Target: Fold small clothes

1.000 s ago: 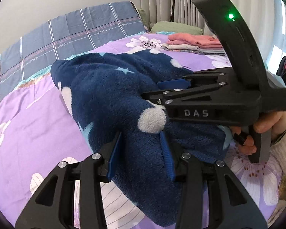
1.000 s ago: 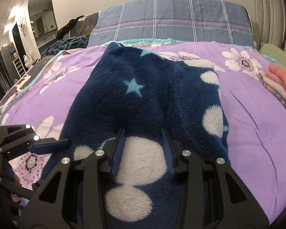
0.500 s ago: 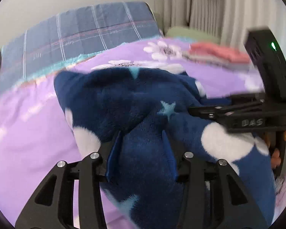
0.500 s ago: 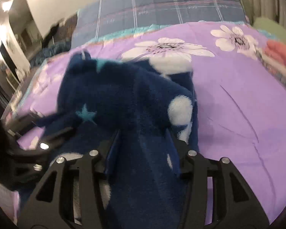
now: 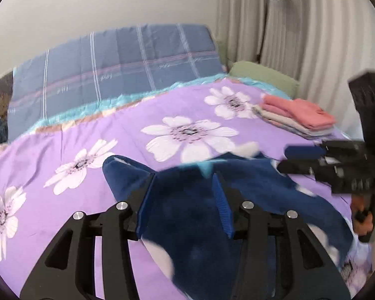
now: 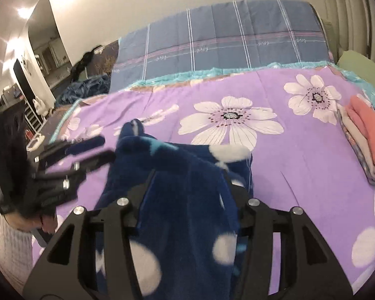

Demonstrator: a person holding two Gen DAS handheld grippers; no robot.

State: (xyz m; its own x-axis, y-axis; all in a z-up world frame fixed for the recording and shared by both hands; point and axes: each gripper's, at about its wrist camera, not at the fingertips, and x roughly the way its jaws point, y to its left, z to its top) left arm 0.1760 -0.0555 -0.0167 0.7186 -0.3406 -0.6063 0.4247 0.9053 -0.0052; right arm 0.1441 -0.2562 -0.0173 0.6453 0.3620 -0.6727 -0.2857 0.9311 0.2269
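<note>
So going left to right: the left gripper (image 5: 182, 200) has its blue pads set fairly wide with the navy fleece garment (image 5: 200, 215) bunched up between them. I honestly can't tell if it's actually pinching the fabric or just has it sitting in the gap, since there's a lot of motion blur.

The garment itself is the dark blue one with white dots and a pale blue star, lying on the near part of the purple flowered bedspread (image 5: 92, 135), partly lifted and crumpled between the two tools.

Over on the right, the right gripper (image 6: 187, 195) is in the same position: wide-ish jaws, fleece draped through them, grip unclear.

Looks to me like a mid-fold step, carrying one end over. The next move probably calls for laying it down flat with the edges lined up, then letting go.

The finished stack of folded clothes (image 5: 297, 115) sits far right, well apart.
</note>
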